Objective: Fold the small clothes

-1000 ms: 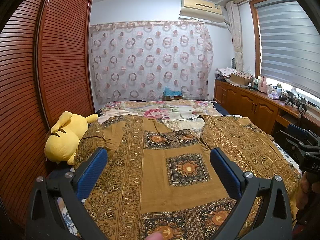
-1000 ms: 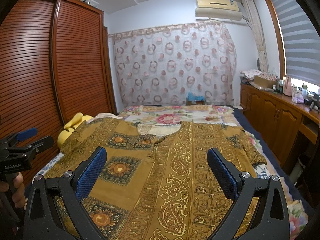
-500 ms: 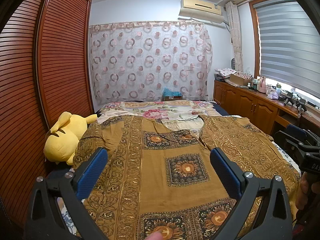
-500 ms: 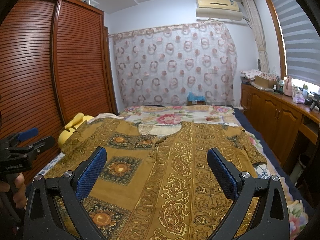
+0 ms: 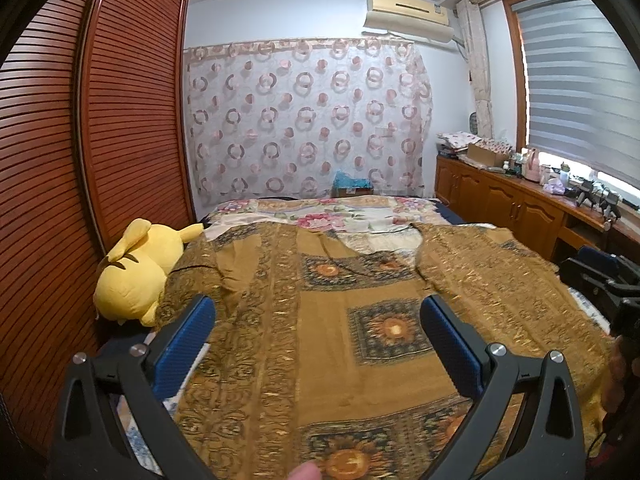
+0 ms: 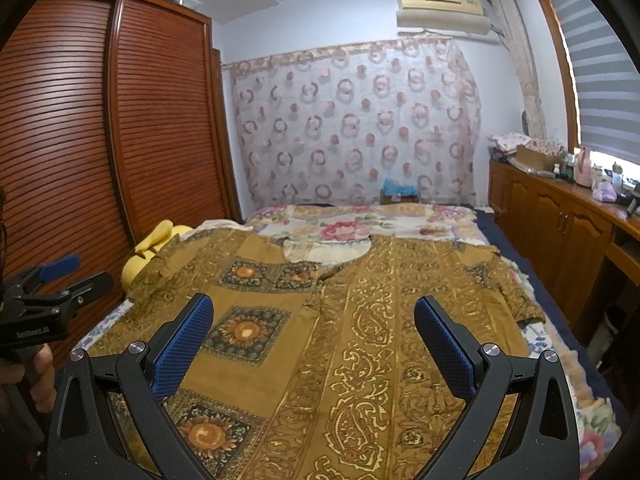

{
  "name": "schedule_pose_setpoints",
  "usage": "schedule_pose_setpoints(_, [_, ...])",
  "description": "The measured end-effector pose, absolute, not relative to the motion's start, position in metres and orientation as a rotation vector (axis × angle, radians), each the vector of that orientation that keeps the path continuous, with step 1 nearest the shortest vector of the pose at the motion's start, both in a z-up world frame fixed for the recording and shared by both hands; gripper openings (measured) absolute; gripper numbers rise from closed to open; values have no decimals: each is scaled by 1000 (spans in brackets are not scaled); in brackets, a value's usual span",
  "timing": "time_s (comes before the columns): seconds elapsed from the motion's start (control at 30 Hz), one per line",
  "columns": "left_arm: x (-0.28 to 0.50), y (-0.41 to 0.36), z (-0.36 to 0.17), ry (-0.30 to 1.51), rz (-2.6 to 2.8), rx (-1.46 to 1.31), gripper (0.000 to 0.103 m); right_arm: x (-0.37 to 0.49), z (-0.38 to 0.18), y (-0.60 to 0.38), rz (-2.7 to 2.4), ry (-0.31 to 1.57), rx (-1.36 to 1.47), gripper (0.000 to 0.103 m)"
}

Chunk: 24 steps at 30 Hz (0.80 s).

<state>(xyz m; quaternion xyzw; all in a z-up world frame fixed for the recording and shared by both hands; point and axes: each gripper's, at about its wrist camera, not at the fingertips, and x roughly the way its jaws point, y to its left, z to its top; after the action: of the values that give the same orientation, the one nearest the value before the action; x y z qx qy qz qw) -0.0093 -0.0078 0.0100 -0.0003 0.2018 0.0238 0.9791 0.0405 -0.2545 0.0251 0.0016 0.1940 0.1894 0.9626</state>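
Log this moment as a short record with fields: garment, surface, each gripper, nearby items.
garment: brown and gold patterned shirt, spread flat, unfolded, neckline toward the far end
surface: bed with floral cover
left gripper: open, above the shirt, holding nothing
right gripper: open, above the shirt, holding nothing
nearby: yellow plush toy at the bed's left edge by the wooden wardrobe

Shirt (image 6: 352, 344): matt woven cloth, gold print faintly shiny. Fingers (image 6: 180, 344): matt black plastic, blue knurled pads, metal rivets. Wardrobe (image 5: 132, 120): glossy slatted wood. Plush toy (image 5: 132, 276): soft fuzzy fabric.
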Motion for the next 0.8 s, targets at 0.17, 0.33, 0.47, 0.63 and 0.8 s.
schedule_pose_setpoints(0.17, [-2, 23, -2, 446, 74, -20, 103, 54, 13, -247, 413, 406, -23, 102])
schedule_pose_setpoints(0.33, [11, 60, -19, 505, 111, -44, 103, 70, -2, -233, 476, 446, -56, 102])
schedule_pose_setpoints(0.47, [23, 89, -33, 545, 128, -57, 103, 82, -13, -218, 519, 484, -88, 102])
schedule_pose_setpoints(0.63, [39, 124, -44, 604, 144, -65, 103, 93, -31, -199, 571, 549, -99, 102])
schedule_pose_setpoints(0.8, [58, 163, -53, 665, 143, -109, 99, 101, -42, -184, 596, 586, -130, 102])
